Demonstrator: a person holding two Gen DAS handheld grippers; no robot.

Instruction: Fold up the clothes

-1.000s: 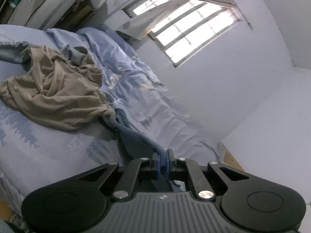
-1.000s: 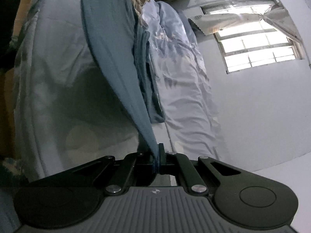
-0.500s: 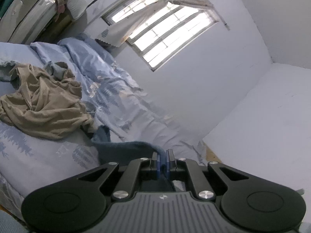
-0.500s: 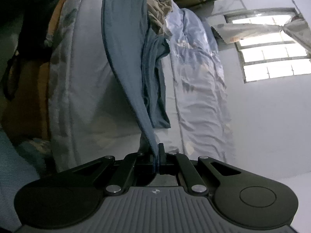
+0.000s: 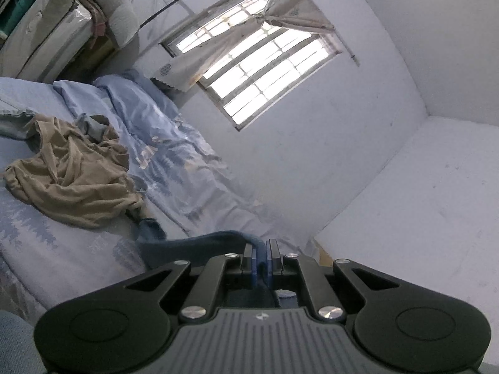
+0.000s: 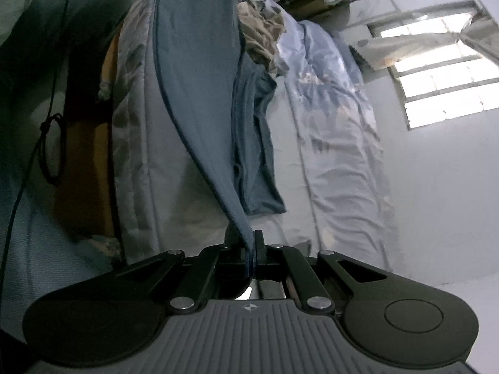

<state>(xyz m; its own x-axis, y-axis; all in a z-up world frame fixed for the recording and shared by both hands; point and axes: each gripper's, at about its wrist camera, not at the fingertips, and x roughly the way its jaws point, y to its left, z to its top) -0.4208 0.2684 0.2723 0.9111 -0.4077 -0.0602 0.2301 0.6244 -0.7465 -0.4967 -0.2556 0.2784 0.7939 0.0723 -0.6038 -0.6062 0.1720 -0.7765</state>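
Observation:
A blue garment (image 6: 199, 71) hangs stretched above the bed, and both grippers pinch it. My right gripper (image 6: 253, 249) is shut on one edge, with the cloth running up and away in a long taut sheet; its lower part (image 6: 259, 162) drapes onto the mattress. My left gripper (image 5: 261, 257) is shut on another edge of the same blue garment (image 5: 193, 244), which trails left toward the bed. A crumpled tan garment (image 5: 71, 180) lies on the bed beyond, also visible in the right wrist view as a tan garment (image 6: 260, 31).
The bed (image 5: 46, 249) has a pale blue patterned sheet and a rumpled blue duvet (image 5: 174, 143) along the wall. A barred window (image 5: 259, 71) with a tied curtain is above. Stacked bedding bags (image 5: 46, 31) stand at the head. A wooden bed frame (image 6: 84, 162) shows at the side.
Both grippers have risen with the blue garment, lifting more of it off the bed. The left wrist view has tilted up toward the window, and the cloth between the grippers is tauter.

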